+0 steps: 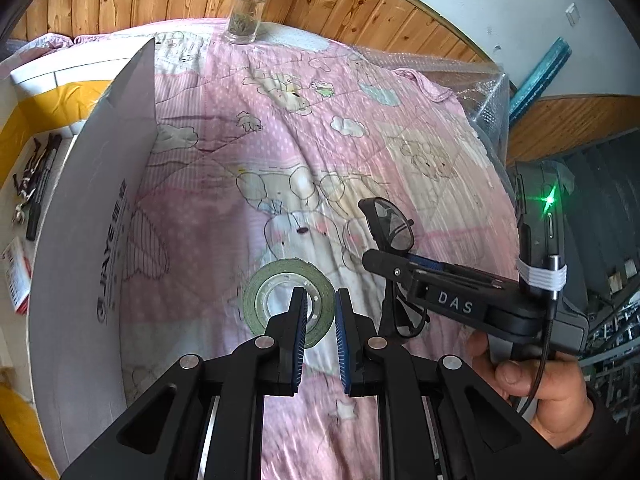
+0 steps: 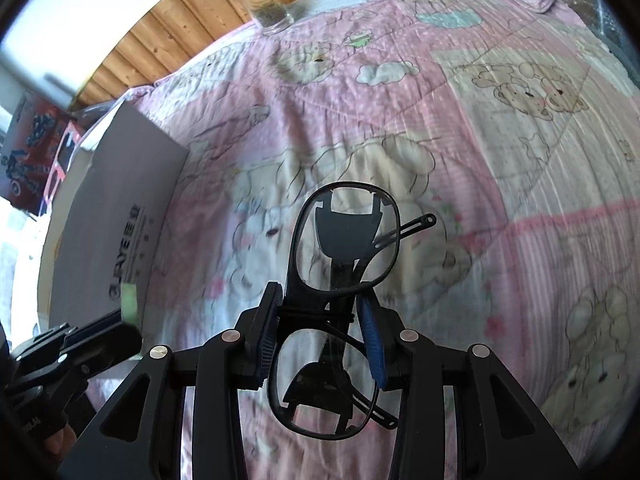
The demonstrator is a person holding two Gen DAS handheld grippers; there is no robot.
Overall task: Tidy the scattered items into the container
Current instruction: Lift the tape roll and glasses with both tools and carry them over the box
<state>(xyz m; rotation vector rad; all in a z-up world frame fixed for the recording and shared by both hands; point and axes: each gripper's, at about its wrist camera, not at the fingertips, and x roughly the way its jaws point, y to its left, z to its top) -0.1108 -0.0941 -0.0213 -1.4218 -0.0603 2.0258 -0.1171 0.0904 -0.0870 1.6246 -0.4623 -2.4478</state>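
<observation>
Here the right gripper pinches a pair of black-framed, clear-lensed spectacles at the bridge, one lens standing above the fingers and the other hanging below, clear of the pink cartoon-printed quilt. The left gripper is held with its blue-padded fingers slightly spread and holds nothing; a roll of green adhesive tape lies flat on the quilt beneath and just beyond its fingertips. The container, a white open cardboard box with a raised flap, stands at the left edge of the quilt; black pens and other small items already lie inside it. A clear glass jar with a grey metal lid stands upright at the far edge, well apart from both grippers.

The step in hand is judged to be carrying the spectacles leftward to the box. Done well, the load passes above the raised flap before descending (the temple arms project sideways and could snag on the cardboard). The fingers should part only when the lower lens is near the box floor, so that the spectacles settle gently.
</observation>
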